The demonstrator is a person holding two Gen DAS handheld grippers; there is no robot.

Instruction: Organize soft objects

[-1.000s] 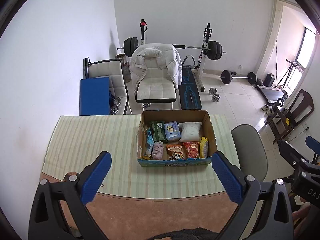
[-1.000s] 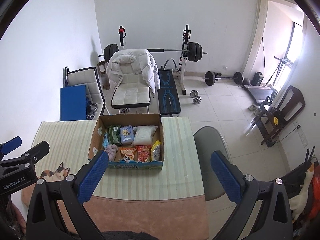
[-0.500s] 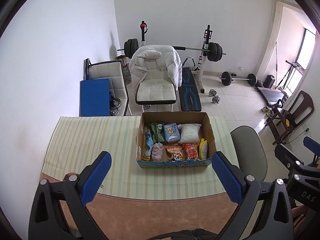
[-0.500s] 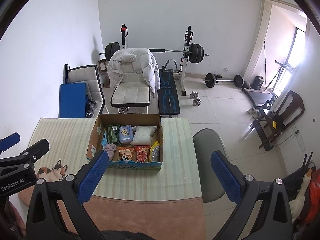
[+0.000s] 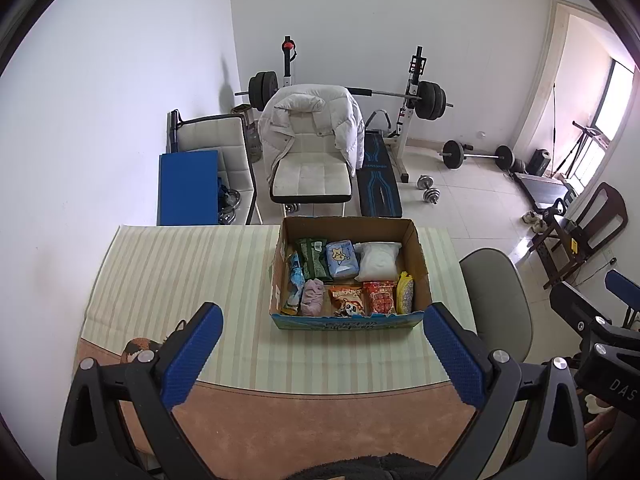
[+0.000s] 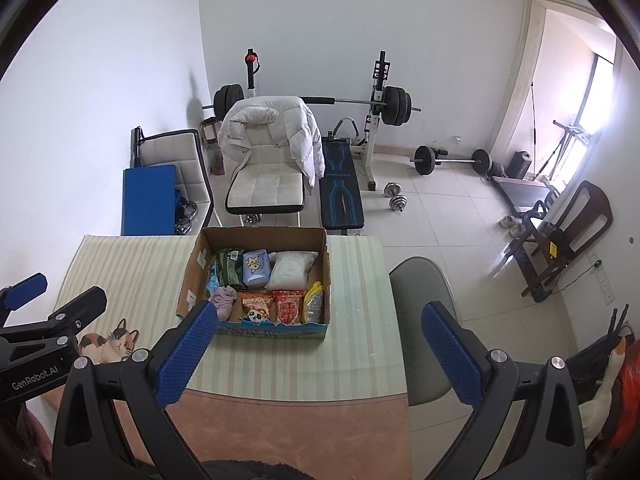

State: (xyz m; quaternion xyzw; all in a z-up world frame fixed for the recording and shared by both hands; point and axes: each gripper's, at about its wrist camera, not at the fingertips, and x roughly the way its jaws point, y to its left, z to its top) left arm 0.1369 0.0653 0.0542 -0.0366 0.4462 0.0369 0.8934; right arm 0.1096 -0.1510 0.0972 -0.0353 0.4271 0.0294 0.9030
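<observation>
Soft packets fill an open cardboard box (image 5: pixel 418 252) standing on the far half of a striped tablecloth (image 5: pixel 180 272): a plump white pouch (image 5: pixel 378 258), a pale blue pack (image 5: pixel 340 258), a crumpled pink cloth (image 5: pixel 313 296), glossy orange (image 5: pixel 347 300) and red snack bags (image 5: pixel 380 298). The left gripper (image 5: pixel 322 354) and right gripper (image 6: pixel 318 354) hang above the table's near edge, ribbed blue pads spread wide, holding nothing.

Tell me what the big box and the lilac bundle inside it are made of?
The open brown box looks like matte corrugated cardboard: tan walls, folded flaps, a printed blue front. The crumpled lilac bundle seems to be soft cloth, judging by its loose folds and dull surface; which fabric, I cannot tell.
</observation>
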